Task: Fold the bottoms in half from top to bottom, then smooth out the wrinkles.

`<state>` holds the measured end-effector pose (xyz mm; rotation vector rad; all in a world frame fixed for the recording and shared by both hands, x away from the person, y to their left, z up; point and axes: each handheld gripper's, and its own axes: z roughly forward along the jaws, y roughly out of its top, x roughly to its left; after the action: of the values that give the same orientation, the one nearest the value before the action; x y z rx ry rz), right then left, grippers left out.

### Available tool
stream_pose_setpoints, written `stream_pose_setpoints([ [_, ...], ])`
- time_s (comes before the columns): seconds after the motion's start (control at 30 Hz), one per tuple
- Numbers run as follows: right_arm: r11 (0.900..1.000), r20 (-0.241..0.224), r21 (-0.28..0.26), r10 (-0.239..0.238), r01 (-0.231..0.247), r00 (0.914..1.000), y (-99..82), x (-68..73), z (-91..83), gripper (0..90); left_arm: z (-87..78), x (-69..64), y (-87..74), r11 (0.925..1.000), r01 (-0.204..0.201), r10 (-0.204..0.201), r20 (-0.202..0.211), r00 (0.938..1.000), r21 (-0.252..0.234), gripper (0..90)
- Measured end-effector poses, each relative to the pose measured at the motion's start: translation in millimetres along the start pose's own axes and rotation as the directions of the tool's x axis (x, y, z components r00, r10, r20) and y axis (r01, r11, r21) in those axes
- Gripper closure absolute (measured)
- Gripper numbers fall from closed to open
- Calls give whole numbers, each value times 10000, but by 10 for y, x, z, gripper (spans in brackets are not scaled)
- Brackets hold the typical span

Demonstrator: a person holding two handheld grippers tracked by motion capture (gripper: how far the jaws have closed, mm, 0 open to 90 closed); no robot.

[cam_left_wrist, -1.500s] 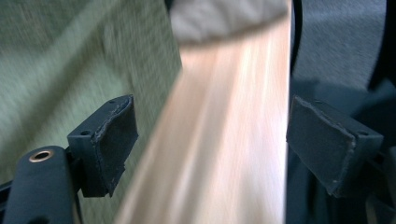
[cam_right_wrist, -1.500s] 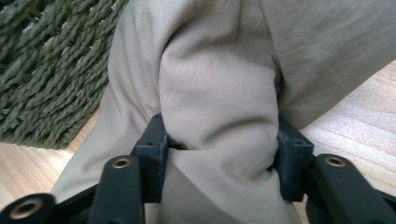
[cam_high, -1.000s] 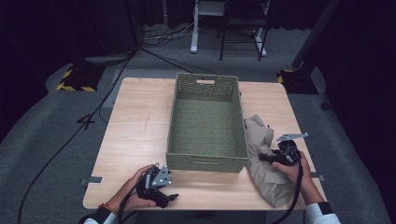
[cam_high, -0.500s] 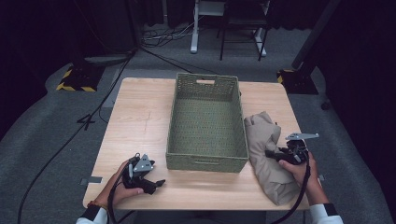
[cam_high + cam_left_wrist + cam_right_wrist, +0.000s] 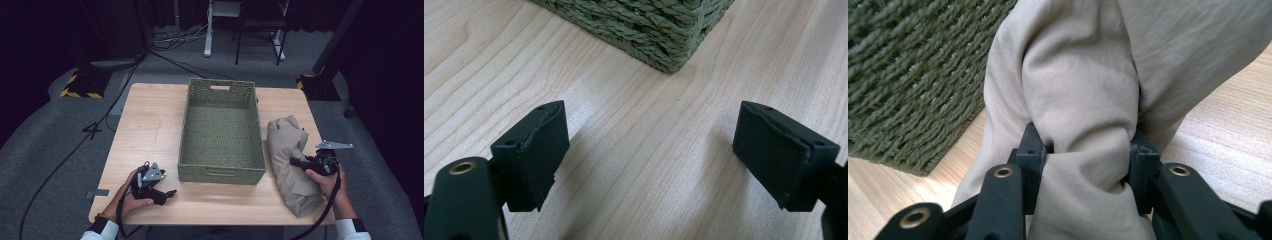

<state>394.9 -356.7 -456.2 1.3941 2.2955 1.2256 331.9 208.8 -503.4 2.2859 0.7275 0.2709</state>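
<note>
A beige cloth bundle lies on the wooden table to the right of a green woven basket. My right gripper is shut on a thick fold of that cloth; in the right gripper view the fabric bulges between both pads. My left gripper rests low at the table's front left, its jaws wide open with bare wood between them. The basket's near corner shows just beyond its fingertips. The basket looks empty inside.
The wooden table has bare room left of the basket. Past the far edge stand a desk frame and cables on grey carpet. Yellow-black floor markers sit off the table's back left corner.
My left hand slid left along the front edge. My right gripper shifted right and slightly up with the cloth fold in it, and the bundle's top lifted with it.
</note>
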Motion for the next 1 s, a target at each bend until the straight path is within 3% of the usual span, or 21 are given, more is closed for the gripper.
stream_pose_setpoints([
  [0.33,9985,-72,-539,103,-106,9999,43,10,-111,618,0,-1,0,10000,1,-1,-10,10000,0,153],
  [1.0,9855,-73,-1696,75,-87,9999,168,-10,-343,617,0,0,0,10000,-5,5,5,10000,2,153],
])
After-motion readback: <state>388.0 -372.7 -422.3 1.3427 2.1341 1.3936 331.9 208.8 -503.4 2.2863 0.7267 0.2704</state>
